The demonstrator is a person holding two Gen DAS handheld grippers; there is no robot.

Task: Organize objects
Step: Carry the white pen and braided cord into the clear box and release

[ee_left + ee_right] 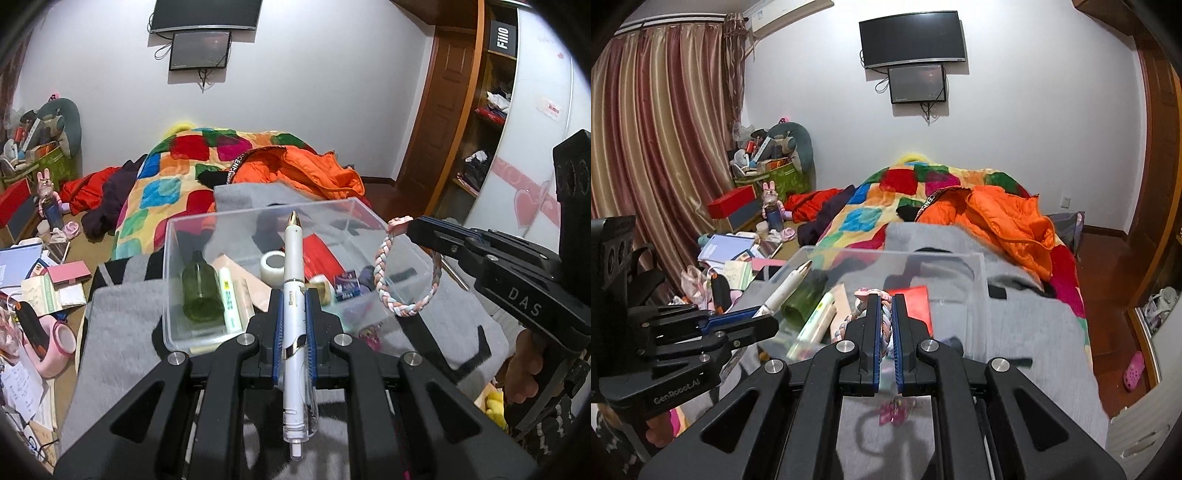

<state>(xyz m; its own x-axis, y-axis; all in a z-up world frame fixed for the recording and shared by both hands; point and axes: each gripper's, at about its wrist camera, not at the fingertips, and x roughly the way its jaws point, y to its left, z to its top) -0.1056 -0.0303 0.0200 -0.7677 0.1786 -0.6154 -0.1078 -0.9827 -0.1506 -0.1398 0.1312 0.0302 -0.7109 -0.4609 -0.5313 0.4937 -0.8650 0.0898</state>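
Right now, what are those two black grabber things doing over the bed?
A person is tidying small things into a clear plastic box on a grey blanket. The left gripper is shut on a white pen. The right gripper is shut on a braided bracelet. Both are held above the box.

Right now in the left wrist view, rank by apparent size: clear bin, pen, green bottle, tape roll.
1. Clear bin
2. Pen: looks long, but it sits nearest the camera, so its size is inflated
3. Green bottle
4. Tape roll
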